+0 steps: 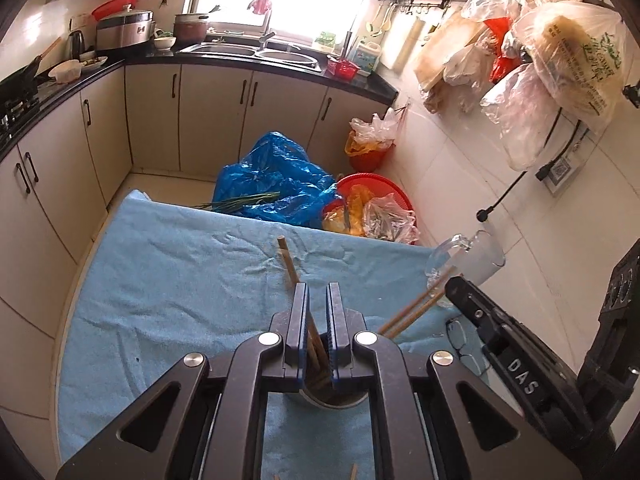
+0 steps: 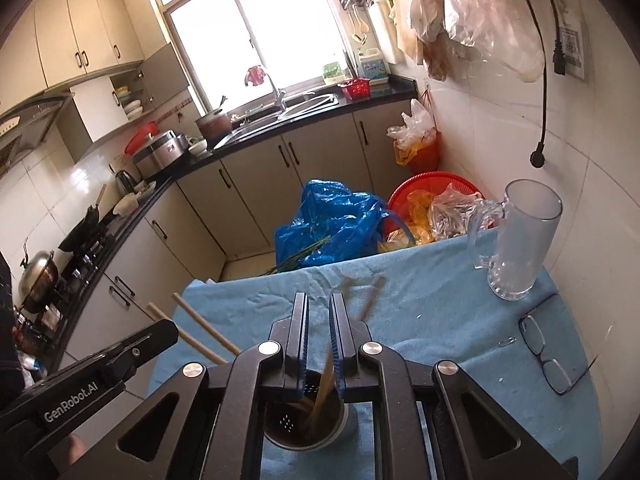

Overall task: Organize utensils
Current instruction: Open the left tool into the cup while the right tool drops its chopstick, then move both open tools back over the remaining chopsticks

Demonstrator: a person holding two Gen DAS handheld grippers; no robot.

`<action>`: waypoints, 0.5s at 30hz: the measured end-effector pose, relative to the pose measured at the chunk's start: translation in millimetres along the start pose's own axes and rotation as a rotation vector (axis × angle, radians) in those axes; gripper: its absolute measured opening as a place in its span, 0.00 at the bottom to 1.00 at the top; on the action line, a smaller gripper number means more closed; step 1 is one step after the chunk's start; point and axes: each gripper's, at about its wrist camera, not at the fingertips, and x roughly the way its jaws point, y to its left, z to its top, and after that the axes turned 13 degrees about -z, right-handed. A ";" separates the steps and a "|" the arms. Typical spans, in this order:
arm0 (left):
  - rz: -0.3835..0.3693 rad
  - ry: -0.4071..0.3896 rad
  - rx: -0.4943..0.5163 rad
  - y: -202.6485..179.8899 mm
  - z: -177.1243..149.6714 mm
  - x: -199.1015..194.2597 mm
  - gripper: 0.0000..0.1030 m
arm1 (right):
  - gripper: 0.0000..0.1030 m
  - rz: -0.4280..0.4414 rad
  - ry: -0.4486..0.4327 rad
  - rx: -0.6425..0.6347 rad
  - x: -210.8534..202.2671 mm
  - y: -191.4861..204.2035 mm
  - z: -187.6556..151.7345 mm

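Observation:
Both grippers hover over a round metal utensil holder (image 2: pixel 306 420) on the blue towel (image 1: pixel 180 280); its rim also shows in the left wrist view (image 1: pixel 332 400). My left gripper (image 1: pixel 318 292) is nearly shut on a pair of wooden chopsticks (image 1: pixel 289 264) whose lower ends reach into the holder. My right gripper (image 2: pixel 319 300) has a narrow gap, with blurred chopsticks (image 2: pixel 370 300) passing between its jaws into the holder. In the right wrist view the left gripper's chopsticks (image 2: pixel 200 328) stick out at the left. In the left wrist view the right gripper's chopsticks (image 1: pixel 420 304) lean right.
A clear glass mug (image 2: pixel 520 240) stands at the table's far right; it also shows in the left wrist view (image 1: pixel 472 260). Black glasses (image 2: pixel 548 356) lie near the right edge. A blue plastic bag (image 2: pixel 336 220) and a red basket (image 2: pixel 432 196) sit beyond the far edge.

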 end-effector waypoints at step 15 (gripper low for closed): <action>-0.003 -0.037 0.033 0.1 -49.5 -80.2 0.24 | 0.30 0.041 0.068 0.066 -71.8 -45.7 -49.4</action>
